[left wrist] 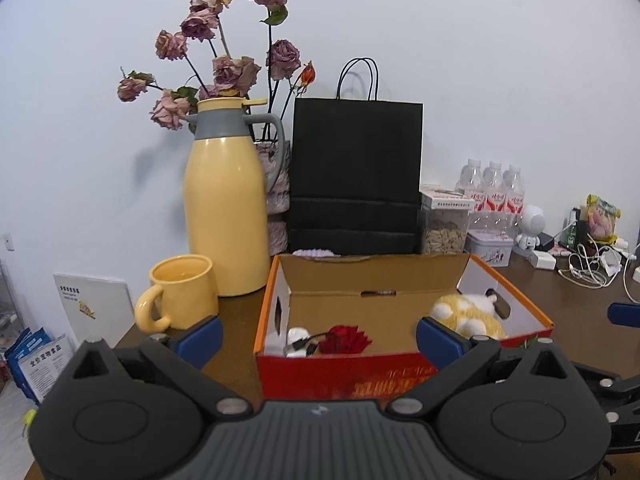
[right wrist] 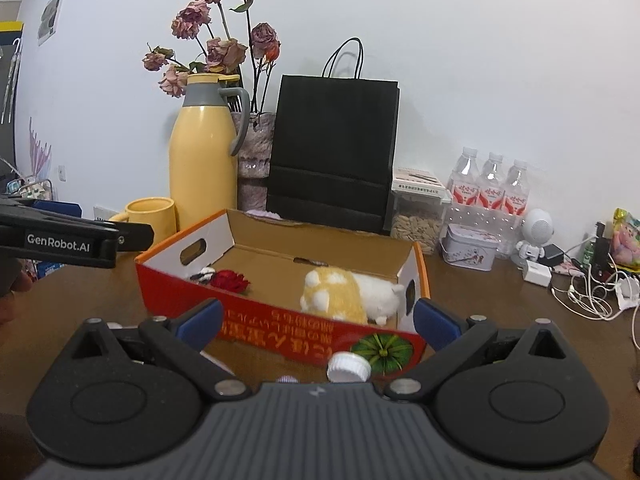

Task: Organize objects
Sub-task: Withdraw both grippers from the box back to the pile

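Observation:
An open red and orange cardboard box (left wrist: 340,376) (right wrist: 280,328) stands on the brown table. Inside lie a yellow and white plush toy (left wrist: 468,314) (right wrist: 344,294), a red artificial rose (left wrist: 344,338) (right wrist: 230,280) and a small white item (left wrist: 296,340). My left gripper (left wrist: 320,336) is open just in front of the box, with nothing between its blue pads. My right gripper (right wrist: 318,320) is open too, low before the box's front wall. A white bottle cap (right wrist: 349,366) shows between its fingers, close to the camera. The left gripper's black body (right wrist: 76,240) shows at left.
Behind the box stand a yellow thermos jug (left wrist: 226,204) (right wrist: 202,152), a yellow mug (left wrist: 180,292) (right wrist: 150,216), a vase of dried roses (left wrist: 224,64), a black paper bag (left wrist: 354,176) (right wrist: 334,152), water bottles (right wrist: 490,188), a tin (right wrist: 470,246), a white robot figure (right wrist: 534,232) and tangled cables (right wrist: 588,288).

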`<state>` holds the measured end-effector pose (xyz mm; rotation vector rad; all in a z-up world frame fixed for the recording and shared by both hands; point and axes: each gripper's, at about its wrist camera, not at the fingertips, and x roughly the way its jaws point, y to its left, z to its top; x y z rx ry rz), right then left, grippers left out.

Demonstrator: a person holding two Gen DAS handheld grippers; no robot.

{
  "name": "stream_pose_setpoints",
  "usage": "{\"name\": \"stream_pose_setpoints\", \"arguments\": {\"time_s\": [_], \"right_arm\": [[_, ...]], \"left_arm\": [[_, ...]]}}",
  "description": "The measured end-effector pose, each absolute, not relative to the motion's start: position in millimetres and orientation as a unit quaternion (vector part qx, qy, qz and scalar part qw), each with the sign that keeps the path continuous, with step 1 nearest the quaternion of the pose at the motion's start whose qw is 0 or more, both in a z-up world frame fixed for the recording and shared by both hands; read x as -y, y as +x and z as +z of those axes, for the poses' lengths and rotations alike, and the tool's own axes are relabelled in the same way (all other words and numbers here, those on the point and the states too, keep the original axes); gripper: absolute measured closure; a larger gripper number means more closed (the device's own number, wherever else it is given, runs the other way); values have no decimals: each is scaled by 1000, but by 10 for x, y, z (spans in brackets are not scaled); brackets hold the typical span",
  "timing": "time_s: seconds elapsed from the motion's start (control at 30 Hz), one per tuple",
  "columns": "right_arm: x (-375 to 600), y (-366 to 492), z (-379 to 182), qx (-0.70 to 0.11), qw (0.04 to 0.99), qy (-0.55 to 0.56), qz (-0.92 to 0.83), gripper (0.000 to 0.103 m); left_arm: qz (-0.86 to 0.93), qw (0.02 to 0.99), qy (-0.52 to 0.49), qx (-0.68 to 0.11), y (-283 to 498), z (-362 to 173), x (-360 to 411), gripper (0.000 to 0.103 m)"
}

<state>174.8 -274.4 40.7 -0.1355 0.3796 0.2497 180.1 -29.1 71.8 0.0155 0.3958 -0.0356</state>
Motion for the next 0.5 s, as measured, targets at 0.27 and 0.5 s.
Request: {"name": "stream_pose_setpoints", "arguments": {"time_s": [0.27,0.5], "right_arm": [[2843,1456,321,-199,970,-69,122,0],[2878,1218,199,-216,966,-68,126,0]], "left_arm": [[-12,978,12,-207,1537,661,248,0],[-15,975,8,-222,1299,518,229,0]]}}
